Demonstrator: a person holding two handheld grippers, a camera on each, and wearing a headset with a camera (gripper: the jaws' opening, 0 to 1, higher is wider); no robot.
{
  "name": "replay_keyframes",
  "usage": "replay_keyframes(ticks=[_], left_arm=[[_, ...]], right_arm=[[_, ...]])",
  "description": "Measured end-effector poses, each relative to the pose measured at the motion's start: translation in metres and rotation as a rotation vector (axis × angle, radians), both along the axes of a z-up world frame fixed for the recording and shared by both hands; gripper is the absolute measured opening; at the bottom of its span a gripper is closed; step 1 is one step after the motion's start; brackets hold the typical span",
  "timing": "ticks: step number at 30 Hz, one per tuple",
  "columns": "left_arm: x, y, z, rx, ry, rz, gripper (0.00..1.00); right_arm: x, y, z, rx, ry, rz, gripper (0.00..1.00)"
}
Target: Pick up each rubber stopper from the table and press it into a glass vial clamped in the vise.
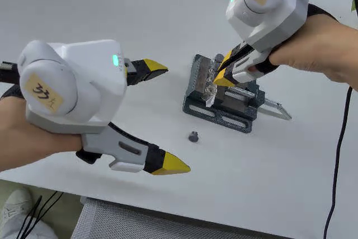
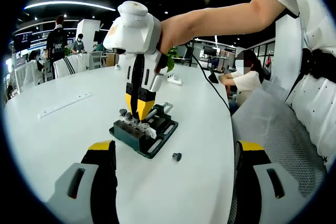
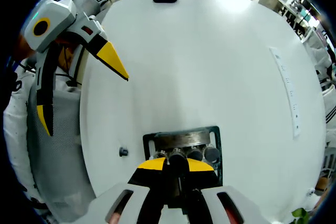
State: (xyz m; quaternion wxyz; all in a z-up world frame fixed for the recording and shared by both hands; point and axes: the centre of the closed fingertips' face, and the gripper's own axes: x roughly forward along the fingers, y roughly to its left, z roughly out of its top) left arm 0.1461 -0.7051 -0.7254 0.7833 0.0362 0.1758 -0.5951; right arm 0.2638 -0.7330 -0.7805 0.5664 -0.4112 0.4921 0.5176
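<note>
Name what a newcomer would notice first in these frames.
First, the right gripper reaching down into the dark green vise mid-table, its jaws closed around a dark stopper over the row of glass vials. Next, the left gripper looms in the foreground of the head view, jaws wide open. One loose rubber stopper lies on the white table just in front of the vise.

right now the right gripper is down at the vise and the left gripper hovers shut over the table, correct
No: the left gripper is open, jaws wide apart, in the head view. The right gripper is indeed down at the vise.
</note>
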Motion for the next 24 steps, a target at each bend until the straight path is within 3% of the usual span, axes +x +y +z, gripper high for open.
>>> replay_keyframes(ticks=[4,8,14,24], left_arm=[[0.0003,0.0014,-0.0005,0.001,0.0,0.003,0.94],[-0.0003,0.0016,-0.0011,0.002,0.001,0.002,0.94],[-0.0008,0.0015,-0.0017,0.003,0.002,0.0,0.94],[0.0,0.0036,-0.0036,0.005,0.007,0.001,0.94]], right_arm=[[0.0011,0.0011,0.0086,0.021,-0.006,-0.009,0.08],[0.0069,-0.0046,0.0066,0.026,-0.008,-0.014,0.06],[0.0016,-0.0011,0.0088,0.051,0.001,-0.028,0.04],[-0.0001,-0.0001,0.0033,0.047,0.004,-0.025,0.01]])
